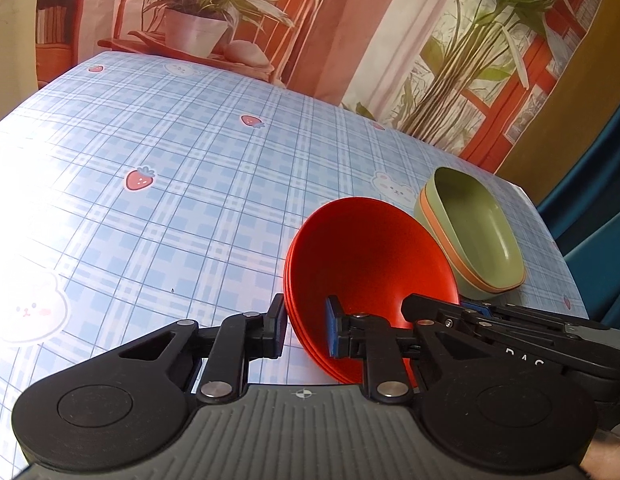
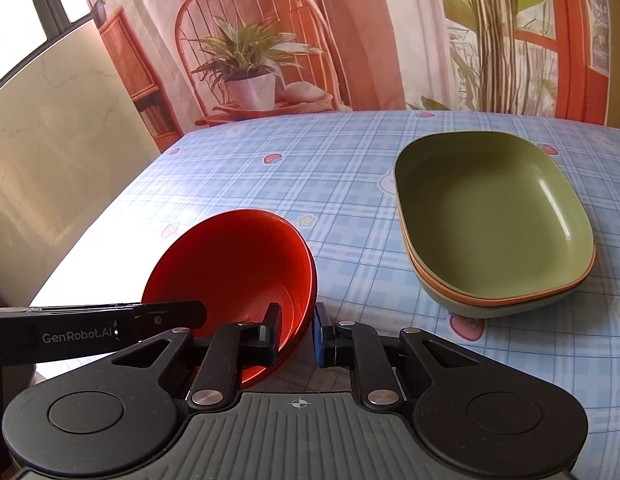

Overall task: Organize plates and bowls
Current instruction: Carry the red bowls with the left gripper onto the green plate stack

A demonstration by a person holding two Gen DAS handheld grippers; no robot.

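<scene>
A stack of red bowls sits on the table, also in the right wrist view. My left gripper has its fingers on either side of the stack's left rim, one inside and one outside. My right gripper straddles the right rim the same way. A stack of green rectangular plates with an orange one between them rests on the table to the right of the bowls; it also shows in the left wrist view.
The table wears a blue plaid cloth with strawberries and bunnies. A printed backdrop with a chair and potted plant hangs behind the far edge. The table's right edge runs close to the plates.
</scene>
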